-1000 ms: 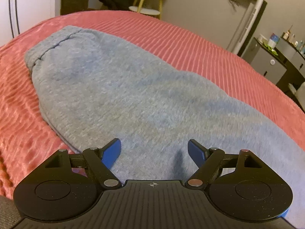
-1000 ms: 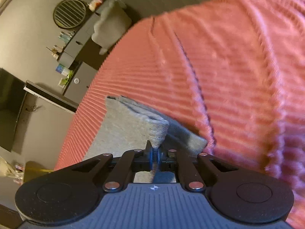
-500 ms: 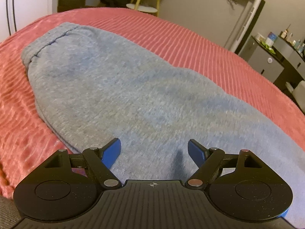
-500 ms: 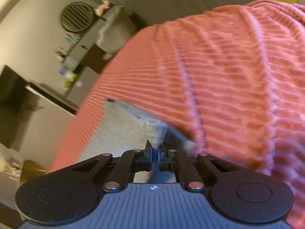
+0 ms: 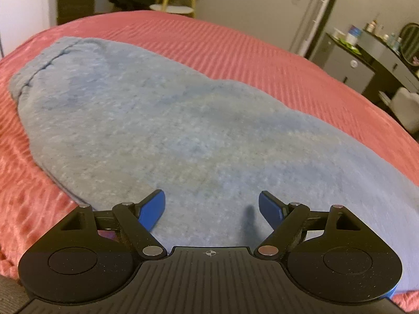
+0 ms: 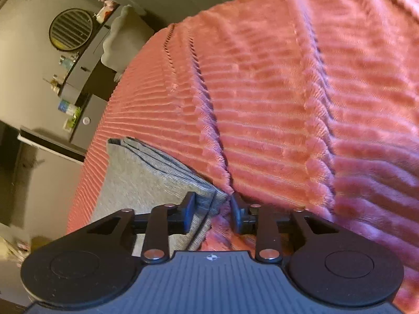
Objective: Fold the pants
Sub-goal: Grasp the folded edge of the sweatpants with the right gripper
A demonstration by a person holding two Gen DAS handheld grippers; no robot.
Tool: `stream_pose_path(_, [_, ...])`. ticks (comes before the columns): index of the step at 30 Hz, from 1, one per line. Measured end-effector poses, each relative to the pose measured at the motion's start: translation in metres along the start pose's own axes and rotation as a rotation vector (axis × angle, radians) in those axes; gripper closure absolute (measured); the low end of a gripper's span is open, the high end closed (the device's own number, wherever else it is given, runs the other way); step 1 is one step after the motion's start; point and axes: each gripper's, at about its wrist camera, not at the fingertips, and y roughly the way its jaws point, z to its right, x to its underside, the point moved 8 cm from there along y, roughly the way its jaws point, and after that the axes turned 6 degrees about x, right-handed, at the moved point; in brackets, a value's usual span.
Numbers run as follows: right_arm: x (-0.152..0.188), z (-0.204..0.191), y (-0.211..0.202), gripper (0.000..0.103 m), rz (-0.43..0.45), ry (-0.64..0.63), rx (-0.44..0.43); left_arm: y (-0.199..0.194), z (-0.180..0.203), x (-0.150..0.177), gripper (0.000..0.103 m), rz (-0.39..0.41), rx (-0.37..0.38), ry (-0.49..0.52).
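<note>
Grey fleece pants [image 5: 183,136] are lying flat on the ribbed coral bedspread [image 5: 235,49], ahead of your wide-open, empty left gripper [image 5: 212,205]. Your right gripper [image 6: 212,209] has just been opening, its jaws straddling the cuff corner [image 6: 209,198] without pressing it.

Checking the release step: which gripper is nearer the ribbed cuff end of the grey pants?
Right. The right gripper straddles the ribbed cuff, its jaws having just been opening. The left gripper is open over the pants' wide middle, no cuff in its view.
</note>
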Motion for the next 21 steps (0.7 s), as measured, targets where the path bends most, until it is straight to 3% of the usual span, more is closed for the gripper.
stream_pose_path(6, [0.003,-0.022,-0.020,0.078,0.088,-0.151,0.025,0.002,0.024,0.008,0.018,-0.025,0.125,0.064])
stream_pose_path(10, [0.002,-0.028,-0.025,0.076,0.093,-0.140,-0.051,0.011,0.033,0.019,0.018,-0.063,0.082,0.161])
stream_pose_path(12, [0.003,-0.025,-0.018,0.071,0.057,-0.126,-0.029,0.013,0.035,0.022,0.017,-0.072,0.066,0.190])
stream_pose_path(18, [0.005,-0.026,-0.026,0.071,0.071,-0.137,0.002,0.013,0.030,0.021,0.017,-0.070,0.069,0.183])
stream_pose_path(21, [0.003,-0.029,-0.034,0.071,0.093,-0.134,-0.030,0.014,0.030,0.020,0.017,-0.068,0.073,0.173])
